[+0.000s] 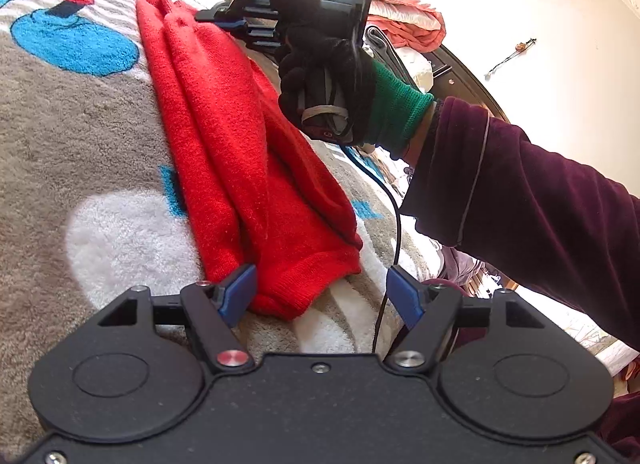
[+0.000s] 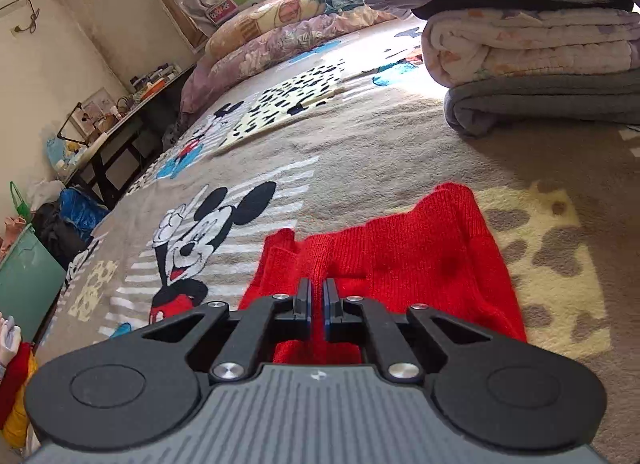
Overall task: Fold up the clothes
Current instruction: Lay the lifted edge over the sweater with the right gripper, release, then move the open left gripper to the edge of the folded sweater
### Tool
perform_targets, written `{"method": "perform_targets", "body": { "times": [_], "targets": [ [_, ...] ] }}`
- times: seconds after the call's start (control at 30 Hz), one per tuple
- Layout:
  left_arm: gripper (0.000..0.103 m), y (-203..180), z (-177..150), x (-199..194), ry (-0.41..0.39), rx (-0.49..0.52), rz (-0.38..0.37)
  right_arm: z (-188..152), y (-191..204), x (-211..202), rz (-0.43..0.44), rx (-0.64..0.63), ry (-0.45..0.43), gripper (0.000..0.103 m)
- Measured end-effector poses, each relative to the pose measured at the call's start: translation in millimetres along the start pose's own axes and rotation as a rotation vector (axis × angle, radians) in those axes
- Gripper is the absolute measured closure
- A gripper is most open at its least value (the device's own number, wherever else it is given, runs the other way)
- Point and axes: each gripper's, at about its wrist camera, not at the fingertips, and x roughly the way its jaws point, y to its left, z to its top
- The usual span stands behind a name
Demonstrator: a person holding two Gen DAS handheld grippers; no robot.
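A red knitted garment [image 1: 240,144] lies in a long narrow fold on a cartoon-mouse blanket [image 1: 80,124]. My left gripper [image 1: 322,292] is open at its near hem, with the left fingertip [image 1: 240,288] touching the edge. A black-gloved hand [image 1: 320,64] holds my right gripper [image 1: 208,16] at the garment's far end. In the right wrist view the right gripper [image 2: 317,296] has its fingers almost together, with the red garment [image 2: 420,256] showing in the slit and underneath.
Folded quilts [image 2: 540,44] are stacked at the far right of the blanket [image 2: 360,144], and pillows [image 2: 272,32] lie beyond. A cluttered table [image 2: 112,132] and a green bin [image 2: 28,276] stand off the left edge. A black cable [image 1: 396,224] hangs beside the maroon sleeve [image 1: 520,204].
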Motion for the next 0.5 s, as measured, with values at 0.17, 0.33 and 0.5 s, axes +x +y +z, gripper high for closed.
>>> {"method": "perform_targets", "body": {
  "times": [0.17, 0.33, 0.5],
  "targets": [
    [0.031, -7.8, 12.7, -11.7, -0.098, 0.022, 0.033, 6.8, 15.4, -26.0, -0.001, -0.11, -0.062, 0.075],
    [0.031, -15.6, 25.3, -23.4, -0.195, 0.044, 0.065, -5.4, 30.0, -83.4, 0.055, -0.282, -0.135, 0.073],
    [0.031, -15.4, 47.0, -29.4, -0.301, 0.038, 0.121, -74.0, 55.7, -133.4, 0.082, -0.499, -0.115, 0.074]
  ]
}}
